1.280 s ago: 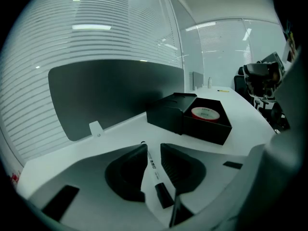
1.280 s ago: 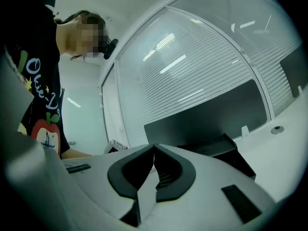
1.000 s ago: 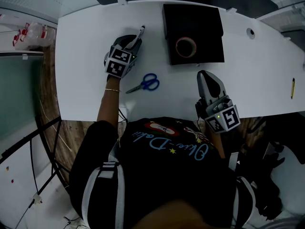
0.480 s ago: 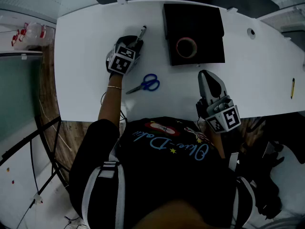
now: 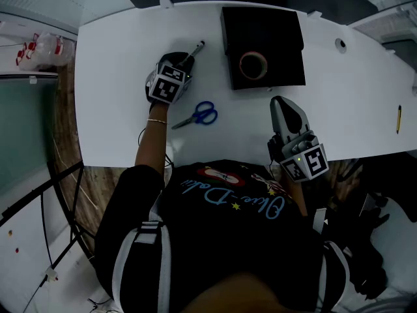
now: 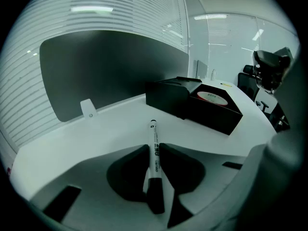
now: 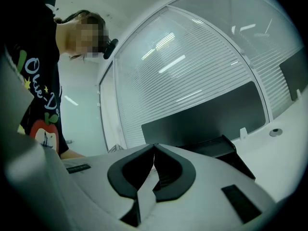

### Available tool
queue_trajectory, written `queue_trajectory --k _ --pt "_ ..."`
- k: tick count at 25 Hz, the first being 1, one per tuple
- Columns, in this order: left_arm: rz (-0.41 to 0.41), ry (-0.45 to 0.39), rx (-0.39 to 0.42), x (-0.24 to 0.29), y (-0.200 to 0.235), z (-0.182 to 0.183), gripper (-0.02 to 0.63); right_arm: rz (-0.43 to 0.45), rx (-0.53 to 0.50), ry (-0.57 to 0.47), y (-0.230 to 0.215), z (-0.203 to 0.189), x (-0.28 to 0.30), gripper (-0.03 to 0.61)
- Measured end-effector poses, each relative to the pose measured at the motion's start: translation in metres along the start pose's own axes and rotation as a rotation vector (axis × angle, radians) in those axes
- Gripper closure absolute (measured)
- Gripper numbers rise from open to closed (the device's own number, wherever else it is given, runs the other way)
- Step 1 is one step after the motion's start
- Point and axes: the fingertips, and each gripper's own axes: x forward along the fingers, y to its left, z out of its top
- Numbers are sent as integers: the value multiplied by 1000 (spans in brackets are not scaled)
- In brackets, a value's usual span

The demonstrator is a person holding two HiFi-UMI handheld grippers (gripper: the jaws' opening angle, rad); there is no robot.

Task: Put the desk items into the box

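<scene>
Head view: your left gripper (image 5: 186, 60) has just been closing; the slim white marker (image 5: 196, 48) now angles nearer the matte black box (image 5: 260, 18). Left gripper view: the jaws clamp the marker's barrel above the desk (image 6: 110, 129). Right gripper view: your right gripper (image 7: 154, 150) is clenched and empty.
</scene>
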Motion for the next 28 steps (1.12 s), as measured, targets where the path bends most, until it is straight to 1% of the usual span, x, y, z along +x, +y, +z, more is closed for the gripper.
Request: queue_trajectory --k 3,7,11,12,19,23,28 --pt "15 -22 -40 -11 0 3 524 1 -3 5 -2 -2 0 561" --pt "35 -77 -56 -28 -1 14 523 15 -7 5 0 -4 1 561" --pt "13 -146 -126 -51 -10 26 523 60 -20 -10 10 0 3 561" --pt "12 -158 -133 -57 -14 29 523 68 -20 -14 11 1 4 561" --pt "75 -260 -80 -102 -27 52 523 107 -12 -39 14 3 13 561" --pt "102 -279 -59 -124 -33 57 523 138 -1 -50 21 5 15 561" --pt "123 -305 -61 -148 -40 60 523 142 -22 -47 20 2 9 561"
